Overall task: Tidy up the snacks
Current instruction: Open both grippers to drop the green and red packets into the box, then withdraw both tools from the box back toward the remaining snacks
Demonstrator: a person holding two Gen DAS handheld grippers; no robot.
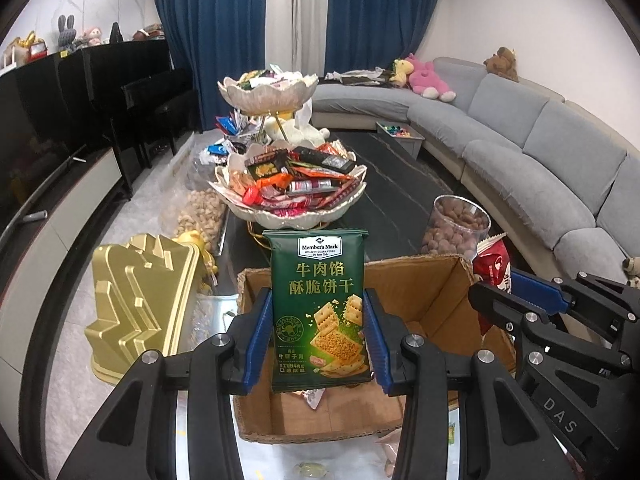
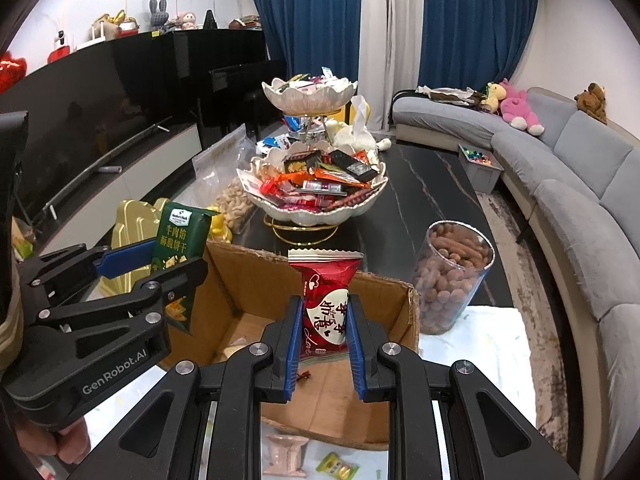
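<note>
Left tongs (image 1: 318,334): blue pads clamped on both side edges of a dark green foil cracker packet (image 1: 319,300), held upright, label facing the camera. Right tongs (image 2: 323,340): clenched on a red-and-white snack wrapper with a crimped silver top edge (image 2: 326,300), also upright. Both packets hang above an open brown cardboard box (image 2: 384,316) on the desk; the left tongs sit just beside the right ones. A few small wrappers lie on the box floor. Behind the box, a two-tier cream scalloped ceramic stand (image 1: 298,216) heaped with mixed wrapped snacks. To its right, a clear cylindrical jar of brown coated nuts (image 2: 456,276). Left of the box, a gold moulded plastic tray (image 1: 138,300). Grey curved sofa (image 1: 532,148) along the right.
</note>
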